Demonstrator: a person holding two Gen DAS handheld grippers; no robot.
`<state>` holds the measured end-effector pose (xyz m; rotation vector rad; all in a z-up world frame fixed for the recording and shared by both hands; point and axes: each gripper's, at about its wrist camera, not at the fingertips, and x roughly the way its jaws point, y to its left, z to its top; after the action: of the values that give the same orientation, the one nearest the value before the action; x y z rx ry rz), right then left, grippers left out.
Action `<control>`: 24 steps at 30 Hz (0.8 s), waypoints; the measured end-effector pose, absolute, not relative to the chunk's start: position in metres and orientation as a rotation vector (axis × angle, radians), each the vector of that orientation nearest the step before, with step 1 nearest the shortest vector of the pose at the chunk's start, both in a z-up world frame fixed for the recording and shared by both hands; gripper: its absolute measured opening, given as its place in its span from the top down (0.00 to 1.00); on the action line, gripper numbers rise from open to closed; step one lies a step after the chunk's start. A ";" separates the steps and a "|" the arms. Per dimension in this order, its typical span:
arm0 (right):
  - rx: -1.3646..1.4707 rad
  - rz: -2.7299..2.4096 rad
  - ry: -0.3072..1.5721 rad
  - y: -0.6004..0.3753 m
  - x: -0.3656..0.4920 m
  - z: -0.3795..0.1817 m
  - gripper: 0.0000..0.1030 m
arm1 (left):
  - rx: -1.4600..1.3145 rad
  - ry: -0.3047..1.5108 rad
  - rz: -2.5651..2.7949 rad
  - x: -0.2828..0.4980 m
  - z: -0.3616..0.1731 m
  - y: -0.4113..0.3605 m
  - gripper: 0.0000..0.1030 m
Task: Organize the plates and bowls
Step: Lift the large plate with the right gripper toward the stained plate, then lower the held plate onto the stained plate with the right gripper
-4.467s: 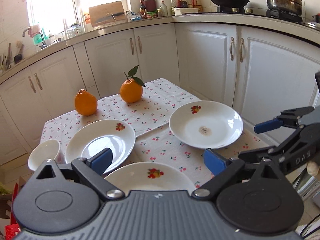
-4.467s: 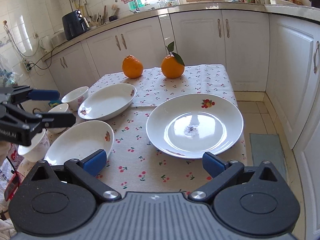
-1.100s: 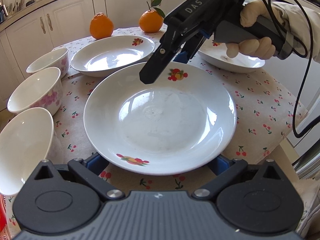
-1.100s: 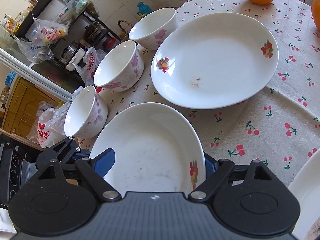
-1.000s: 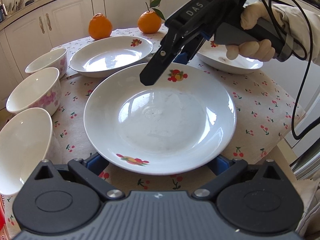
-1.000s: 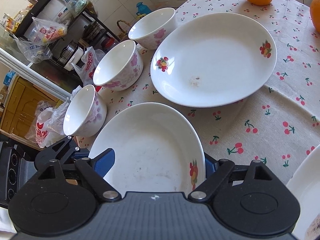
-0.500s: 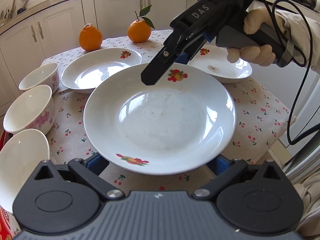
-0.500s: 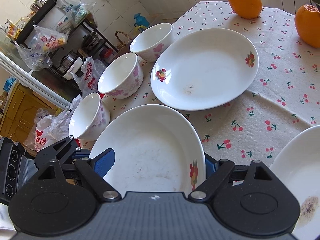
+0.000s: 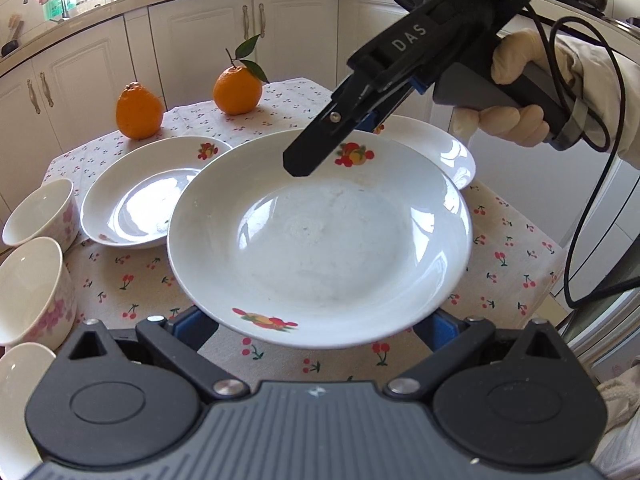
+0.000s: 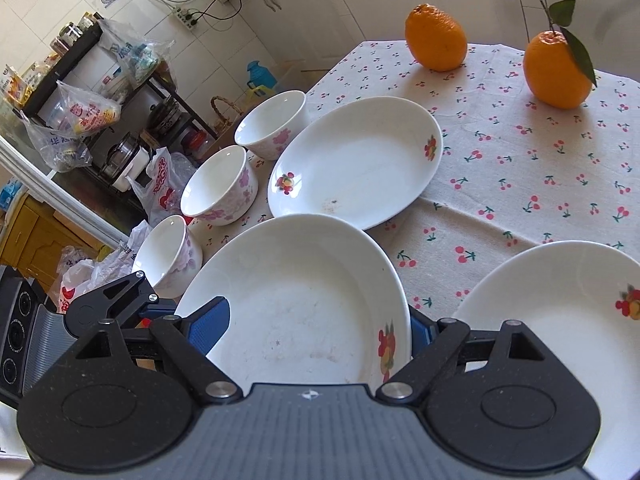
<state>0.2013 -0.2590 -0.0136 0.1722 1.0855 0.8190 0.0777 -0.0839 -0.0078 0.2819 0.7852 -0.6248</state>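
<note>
A white plate with fruit prints (image 9: 320,240) is held in the air above the table, gripped at both rims. My left gripper (image 9: 316,322) is shut on its near rim. My right gripper (image 9: 352,132) is shut on its far rim; in the right wrist view the plate (image 10: 296,312) fills the space between the blue pads (image 10: 208,326). A second plate (image 9: 152,196) (image 10: 356,164) lies at the back left. A third plate (image 9: 440,152) (image 10: 560,320) lies on the right. Three floral bowls (image 10: 220,188) line the table's left edge.
Two oranges (image 9: 138,112) (image 9: 236,90) sit at the table's far end on the cherry-print cloth (image 10: 520,152). White cabinets stand behind. A cluttered shelf with plastic bags (image 10: 80,112) stands beyond the bowls. The right hand's cable (image 9: 592,200) hangs at the right.
Both grippers have lifted the plate higher off the table, and it has moved towards the far side. The other plates and bowls have stayed put.
</note>
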 end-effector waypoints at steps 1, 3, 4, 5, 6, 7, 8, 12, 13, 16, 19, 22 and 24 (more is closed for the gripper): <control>0.176 0.811 1.084 -0.264 0.201 -0.013 0.11 | 0.284 0.786 -0.632 0.080 -0.007 -0.087 0.02; 0.182 0.791 1.081 -0.273 0.201 -0.013 0.11 | 0.284 0.790 -0.651 0.085 -0.008 -0.093 0.02; 0.183 0.781 1.079 -0.277 0.201 -0.013 0.11 | 0.283 0.793 -0.660 0.088 -0.008 -0.097 0.02; 0.185 0.770 1.078 -0.281 0.201 -0.013 0.11 | 0.283 0.795 -0.670 0.090 -0.008 -0.101 0.02; 0.187 0.759 1.076 -0.286 0.201 -0.013 0.11 | 0.283 0.797 -0.678 0.092 -0.008 -0.105 0.02; 0.190 0.750 1.073 -0.291 0.201 -0.012 0.11 | 0.284 0.797 -0.688 0.095 -0.008 -0.109 0.02; 0.194 0.742 1.071 -0.295 0.201 -0.012 0.11 | 0.287 0.795 -0.698 0.096 -0.008 -0.113 0.02; 0.206 0.704 1.058 -0.316 0.201 -0.011 0.11 | 0.298 0.790 -0.736 0.105 -0.008 -0.130 0.02; 0.209 0.694 1.054 -0.321 0.201 -0.010 0.11 | 0.302 0.789 -0.744 0.108 -0.008 -0.134 0.02; 0.217 0.671 1.046 -0.334 0.202 -0.012 0.11 | 0.314 0.793 -0.767 0.116 -0.009 -0.147 0.02; 0.239 0.647 1.042 -0.350 0.204 -0.017 0.11 | 0.327 0.800 -0.789 0.123 -0.012 -0.160 0.02; 0.256 0.624 1.040 -0.363 0.205 -0.022 0.11 | 0.334 0.805 -0.808 0.129 -0.016 -0.170 0.02; 0.265 0.610 1.038 -0.370 0.206 -0.024 0.11 | 0.342 0.807 -0.817 0.132 -0.018 -0.176 0.02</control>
<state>0.2061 -0.3703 -0.0244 0.2649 1.0383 0.6095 0.1316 -0.1761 -0.0176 0.3423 0.8069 -0.8172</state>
